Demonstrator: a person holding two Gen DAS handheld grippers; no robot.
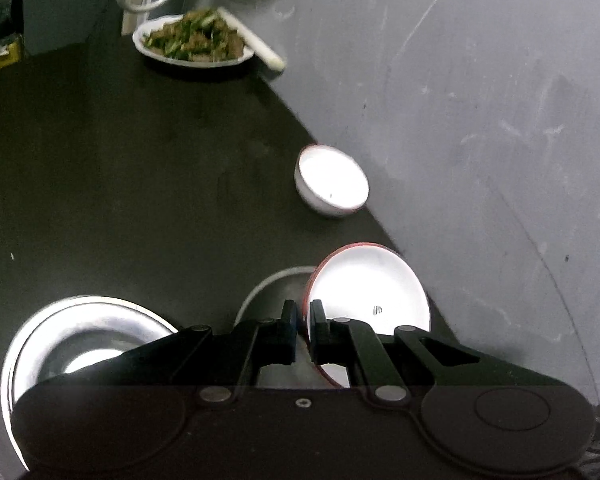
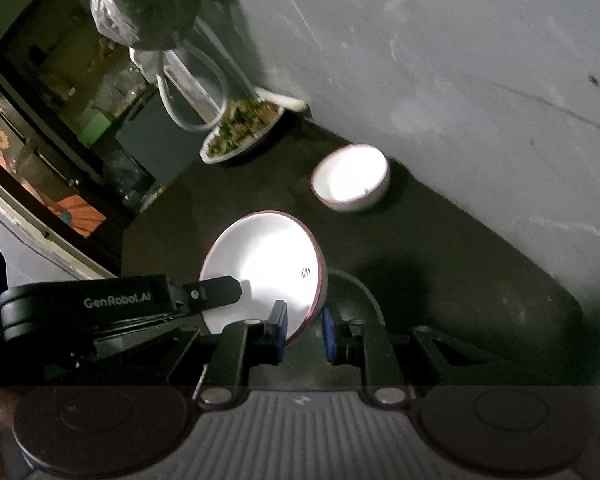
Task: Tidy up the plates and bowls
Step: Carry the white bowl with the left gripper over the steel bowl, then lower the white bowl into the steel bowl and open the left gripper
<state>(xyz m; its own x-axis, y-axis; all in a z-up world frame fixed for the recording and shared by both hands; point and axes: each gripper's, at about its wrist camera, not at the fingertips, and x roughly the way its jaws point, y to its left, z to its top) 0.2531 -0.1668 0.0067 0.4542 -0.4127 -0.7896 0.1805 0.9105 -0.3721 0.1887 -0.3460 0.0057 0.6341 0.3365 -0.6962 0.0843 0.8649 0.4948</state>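
Note:
A white bowl with a red rim (image 1: 370,292) hangs tilted above the dark counter (image 1: 120,180). My left gripper (image 1: 302,318) is shut on its rim; the right wrist view shows it at the bowl's left edge (image 2: 230,290). In that view the bowl (image 2: 264,264) has its lower right rim between the blue pads (image 2: 279,322) of my right gripper (image 2: 304,328), which is shut on it. A smaller white bowl (image 1: 332,180) (image 2: 352,178) stands by the grey wall. Beyond it lies a white plate of cooked food (image 1: 192,40) (image 2: 242,128).
A shiny metal bowl (image 1: 80,340) sits at the lower left. Under the held bowl shows a grey round rim (image 1: 268,280) (image 2: 364,284). A pale stick (image 1: 252,38) leans over the food plate. The wall (image 1: 480,120) borders the counter; a hose loop (image 2: 188,92) hangs behind.

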